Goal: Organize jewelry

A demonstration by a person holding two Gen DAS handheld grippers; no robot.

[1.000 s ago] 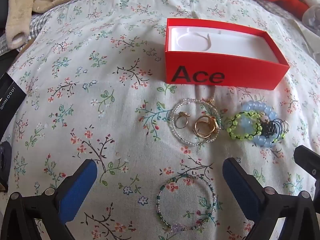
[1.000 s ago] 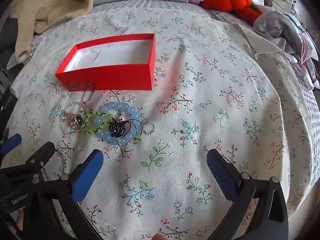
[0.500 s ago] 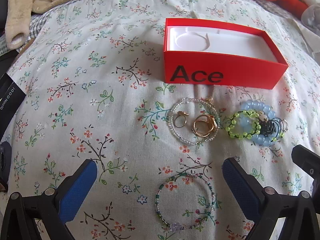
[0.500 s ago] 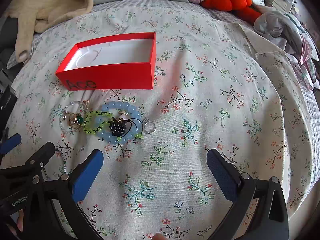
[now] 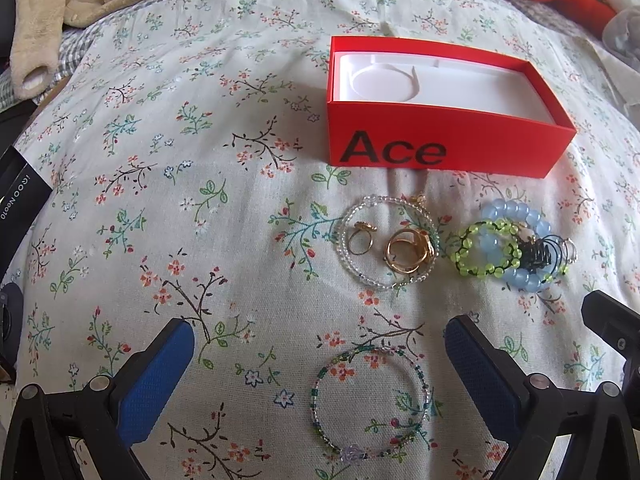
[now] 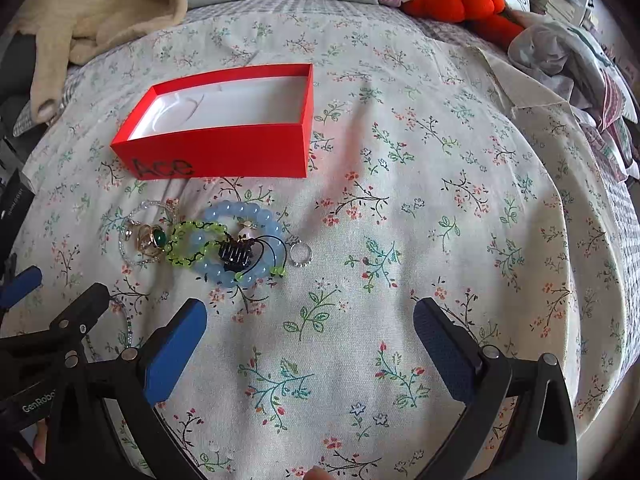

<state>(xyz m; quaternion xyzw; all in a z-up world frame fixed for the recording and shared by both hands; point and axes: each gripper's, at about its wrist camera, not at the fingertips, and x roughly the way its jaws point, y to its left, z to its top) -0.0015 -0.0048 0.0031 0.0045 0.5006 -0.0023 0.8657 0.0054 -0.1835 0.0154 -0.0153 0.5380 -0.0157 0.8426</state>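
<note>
An open red box (image 5: 448,148) (image 6: 224,152) marked "Ace", white inside and holding nothing, rests on the floral bedspread. In front of it lie a clear bead bracelet (image 5: 352,256) ringing gold rings (image 5: 408,254), a green bead bracelet (image 5: 486,252) (image 6: 192,244), a pale blue bead bracelet (image 5: 528,216) (image 6: 240,210), a black charm (image 6: 237,254) and a silver ring (image 6: 300,255). A thin green-and-clear bracelet (image 5: 370,400) lies between the wide-apart fingers of my open left gripper (image 5: 318,360). My right gripper (image 6: 310,340) stands open over bare cloth, right of the pile.
A beige garment (image 5: 60,4) (image 6: 100,12) lies at the back left, an orange plush (image 6: 460,0) and crumpled clothes (image 6: 560,52) at the back right. A black carton (image 5: 16,204) sits at the left edge. The bedspread (image 6: 440,200) stretches to the right.
Both views have shifted slightly; the jewelry and box sit a little higher in the left wrist view. Both grippers stay open and nothing has been picked up.
</note>
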